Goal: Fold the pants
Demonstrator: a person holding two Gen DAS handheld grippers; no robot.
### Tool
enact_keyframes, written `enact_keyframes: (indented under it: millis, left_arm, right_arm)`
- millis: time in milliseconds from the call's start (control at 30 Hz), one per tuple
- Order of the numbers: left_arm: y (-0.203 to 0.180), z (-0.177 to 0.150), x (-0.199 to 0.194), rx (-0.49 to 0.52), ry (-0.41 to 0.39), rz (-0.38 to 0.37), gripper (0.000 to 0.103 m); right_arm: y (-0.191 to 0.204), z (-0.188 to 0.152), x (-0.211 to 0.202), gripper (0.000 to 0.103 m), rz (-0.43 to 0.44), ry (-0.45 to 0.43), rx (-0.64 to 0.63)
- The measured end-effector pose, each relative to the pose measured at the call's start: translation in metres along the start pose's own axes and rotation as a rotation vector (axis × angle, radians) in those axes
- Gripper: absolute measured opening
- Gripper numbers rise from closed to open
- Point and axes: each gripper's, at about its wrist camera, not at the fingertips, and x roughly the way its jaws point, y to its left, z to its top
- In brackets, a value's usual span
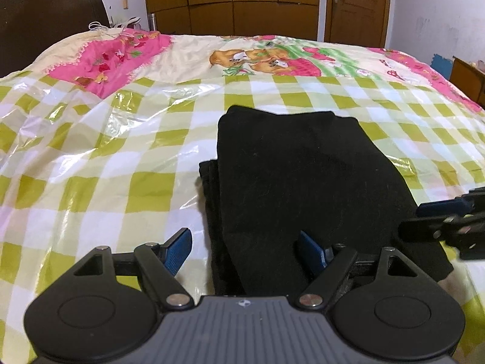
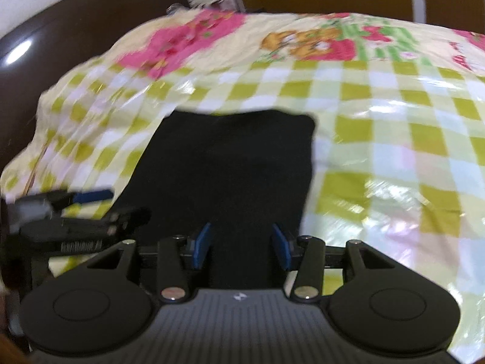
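One pair of black pants (image 1: 291, 176), folded into a thick stack, lies on the checked bed cover (image 1: 121, 163) just ahead of both tools. The left gripper (image 1: 245, 250) stands wide apart, straddling the stack's near left edge. The right gripper (image 2: 241, 245) hangs half apart above the cloth, clamping nothing. Behind stand one wardrobe (image 1: 230, 0) and one door (image 1: 357, 6).

The right wrist view is motion-blurred; the pants' (image 2: 224, 176) near edge hides behind the claw.
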Motion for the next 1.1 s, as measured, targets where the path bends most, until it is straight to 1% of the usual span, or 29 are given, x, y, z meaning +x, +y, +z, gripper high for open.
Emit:
enact_keyframes:
  millis: [100,233,333,500,667,800,1100]
  left_arm:
    - [-0.002,-0.003,-0.003,0.012,0.006,0.01,0.089]
    - [-0.004,-0.004,-0.01,0.02,0.01,0.024,0.089]
    - [-0.008,-0.006,-0.016,0.026,0.008,0.032,0.089]
    - [-0.015,-0.011,-0.023,0.039,0.009,0.041,0.089]
    - [-0.02,-0.016,-0.016,0.072,0.043,0.069,0.089]
    - [-0.019,-0.018,-0.016,0.058,0.053,0.071,0.089]
    - [-0.032,-0.025,-0.028,0.086,0.053,0.074,0.089]
  right_arm:
    - [0.006,-0.005,0.003,0.047,-0.036,0.004,-0.025]
    - [0.006,-0.004,-0.01,0.046,-0.005,-0.007,0.008]
    - [0.01,-0.008,-0.012,0.046,-0.023,0.0,-0.011]
    - [0.01,-0.016,-0.015,0.047,-0.015,0.008,0.014]
    - [0.011,-0.02,-0.018,0.047,-0.013,0.01,0.013]
    - [0.012,-0.023,-0.019,0.047,-0.011,0.014,0.012]
    - [0.008,-0.03,-0.027,0.047,-0.003,0.009,0.041]
